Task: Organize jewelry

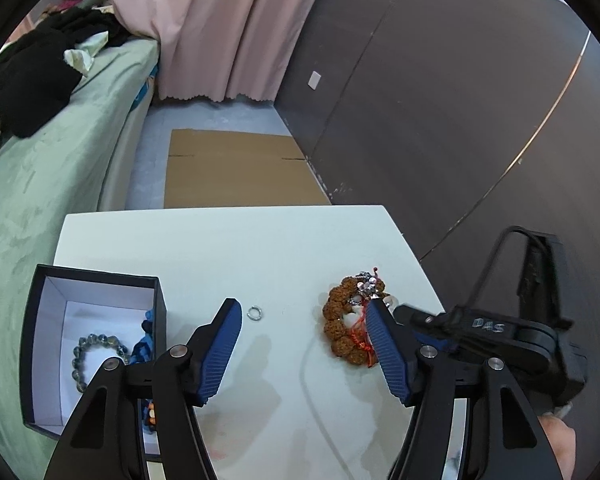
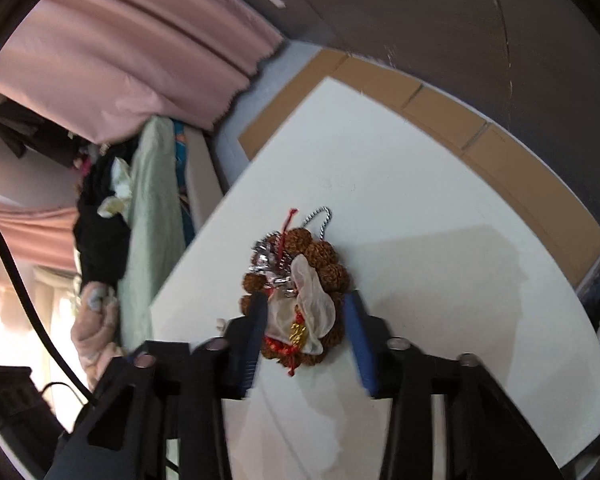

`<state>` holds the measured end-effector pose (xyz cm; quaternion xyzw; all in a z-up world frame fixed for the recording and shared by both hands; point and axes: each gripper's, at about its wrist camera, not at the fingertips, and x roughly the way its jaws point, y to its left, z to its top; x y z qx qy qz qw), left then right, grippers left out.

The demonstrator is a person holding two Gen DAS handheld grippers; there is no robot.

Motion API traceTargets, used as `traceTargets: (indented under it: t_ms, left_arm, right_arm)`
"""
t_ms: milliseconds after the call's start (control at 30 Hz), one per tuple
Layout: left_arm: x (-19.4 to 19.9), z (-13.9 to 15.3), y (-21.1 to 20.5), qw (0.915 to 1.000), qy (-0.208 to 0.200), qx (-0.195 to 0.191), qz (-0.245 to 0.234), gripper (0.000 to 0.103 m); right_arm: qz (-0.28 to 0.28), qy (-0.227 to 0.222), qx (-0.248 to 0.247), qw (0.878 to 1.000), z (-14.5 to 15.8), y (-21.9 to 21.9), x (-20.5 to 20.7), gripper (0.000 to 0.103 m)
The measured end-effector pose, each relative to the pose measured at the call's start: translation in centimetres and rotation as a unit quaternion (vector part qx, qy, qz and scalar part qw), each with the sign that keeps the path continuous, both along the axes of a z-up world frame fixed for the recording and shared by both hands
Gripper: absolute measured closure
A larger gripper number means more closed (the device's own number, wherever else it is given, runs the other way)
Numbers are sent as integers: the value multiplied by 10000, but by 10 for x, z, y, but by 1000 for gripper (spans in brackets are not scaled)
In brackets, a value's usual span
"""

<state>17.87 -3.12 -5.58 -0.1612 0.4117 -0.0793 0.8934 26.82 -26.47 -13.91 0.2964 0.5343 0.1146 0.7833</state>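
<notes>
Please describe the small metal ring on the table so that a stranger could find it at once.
On the white table, look between the dark box and the brown bead bracelet. The small silver ring lies there alone, bare metal, beadless.

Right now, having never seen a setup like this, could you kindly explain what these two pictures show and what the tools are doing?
A person holds a two-finger gripper in each hand, and a camera on each looks forward along its fingers. The left gripper hangs open over the white table, holding nothing. Near it lie a small silver ring and, at the table's left, an open dark box with a grey bead bracelet inside. The right gripper has its fingers either side of a brown bead bracelet tangled with silver and red pieces; whether the pads press on it, I cannot tell.
</notes>
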Motion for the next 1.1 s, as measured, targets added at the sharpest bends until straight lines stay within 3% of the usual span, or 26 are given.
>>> traceTargets:
  t_ms: [33, 133, 400, 667, 1100]
  left_arm:
    - [1, 0, 1, 10000, 9, 11, 16, 37]
    - [4, 0, 4, 10000, 9, 30, 46, 37]
    - [12, -8, 3, 9998, 106, -137, 33, 37]
    - [8, -12, -9, 10000, 14, -35, -82, 37]
    - [6, -26, -57, 9972, -17, 305, -682, 48]
  right_arm:
    - [53, 93, -28, 9999, -3, 2, 3, 92]
    - [109, 116, -247, 9996, -3, 3, 6, 100]
    - [94, -400, 527, 9978, 13, -17, -8, 101]
    - [239, -921, 1168, 9886, 43, -17, -22, 101]
    - [-274, -1549, 1395, 9777, 75, -66, -48, 101]
